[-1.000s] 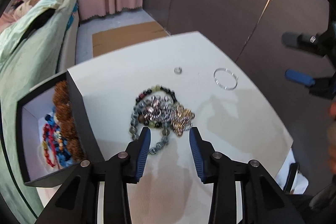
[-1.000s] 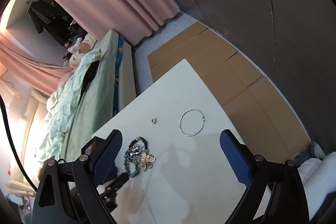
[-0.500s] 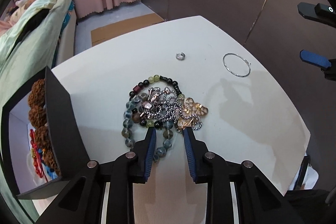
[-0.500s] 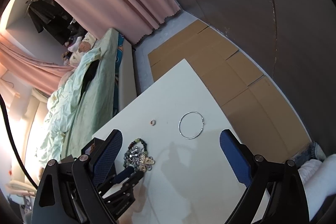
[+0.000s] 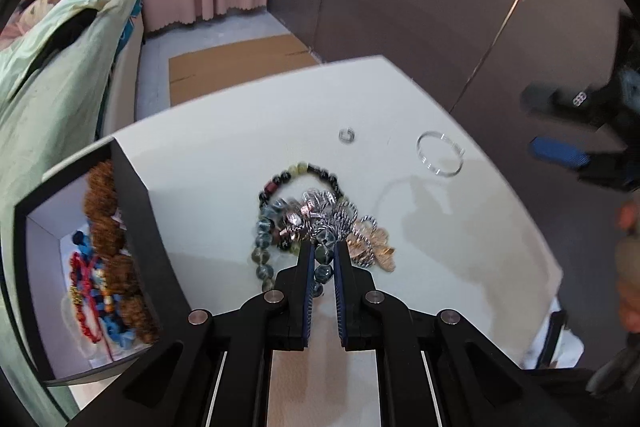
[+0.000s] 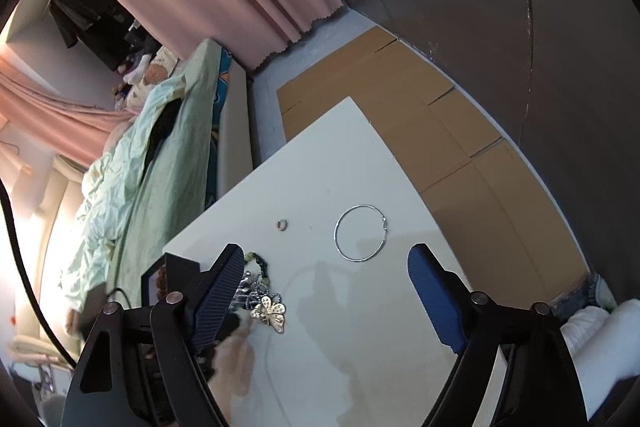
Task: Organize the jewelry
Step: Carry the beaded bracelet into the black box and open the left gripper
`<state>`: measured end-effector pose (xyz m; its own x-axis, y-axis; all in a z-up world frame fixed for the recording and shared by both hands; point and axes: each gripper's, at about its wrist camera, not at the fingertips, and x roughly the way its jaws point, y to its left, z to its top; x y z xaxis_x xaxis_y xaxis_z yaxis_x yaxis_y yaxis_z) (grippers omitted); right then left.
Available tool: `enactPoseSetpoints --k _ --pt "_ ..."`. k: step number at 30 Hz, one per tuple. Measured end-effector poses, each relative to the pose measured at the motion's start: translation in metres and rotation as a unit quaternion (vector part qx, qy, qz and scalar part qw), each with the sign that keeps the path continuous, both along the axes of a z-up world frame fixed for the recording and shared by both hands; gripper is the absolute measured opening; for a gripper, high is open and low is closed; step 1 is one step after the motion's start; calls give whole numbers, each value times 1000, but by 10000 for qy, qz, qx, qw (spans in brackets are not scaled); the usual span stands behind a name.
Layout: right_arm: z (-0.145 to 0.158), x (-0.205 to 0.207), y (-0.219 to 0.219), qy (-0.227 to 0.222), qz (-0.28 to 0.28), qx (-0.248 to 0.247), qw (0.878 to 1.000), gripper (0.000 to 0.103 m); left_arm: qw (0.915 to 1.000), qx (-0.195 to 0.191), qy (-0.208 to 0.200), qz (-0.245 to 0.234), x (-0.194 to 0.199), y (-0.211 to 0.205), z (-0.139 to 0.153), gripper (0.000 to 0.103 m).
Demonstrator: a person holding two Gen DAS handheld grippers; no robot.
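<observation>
Since a moment ago the left gripper [image 5: 323, 259] has squeezed in, pinching the grey-green bead bracelet [image 5: 322, 269] at the near edge of the jewelry pile [image 5: 320, 219] on the white table [image 5: 224, 163]. Right gripper [image 6: 326, 301] hangs wide open, holding nothing. Farther out: small ring [image 5: 347, 135], thin hoop [image 5: 439, 159]. Open box [image 5: 128, 211] sits left.

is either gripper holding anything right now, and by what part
The left gripper is shut on the grey-blue bead bracelet, pinching the near part of its loop at a few beads. The right gripper is open and holds nothing.
</observation>
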<state>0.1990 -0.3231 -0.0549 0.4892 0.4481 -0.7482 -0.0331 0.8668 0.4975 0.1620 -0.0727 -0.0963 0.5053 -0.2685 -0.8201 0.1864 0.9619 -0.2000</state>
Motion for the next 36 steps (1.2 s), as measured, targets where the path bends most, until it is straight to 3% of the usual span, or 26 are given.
enactPoseSetpoints --k 10,18,22,25,36 --pt "-10 6 9 122 60 -168 9998 84 9953 -828 -482 152 -12 23 54 9" --pt "-24 18 16 286 98 -430 9986 79 9893 -1126 -876 305 -21 41 86 9" --pt "-34 28 20 403 75 -694 9967 78 9867 -1217 -986 442 -22 54 95 9" --pt "-38 35 28 388 53 -1178 9923 78 9848 -1285 -1029 553 -23 66 98 9" --pt "-52 46 57 385 343 -2059 9772 78 9808 -1333 -1029 987 -24 110 95 9"
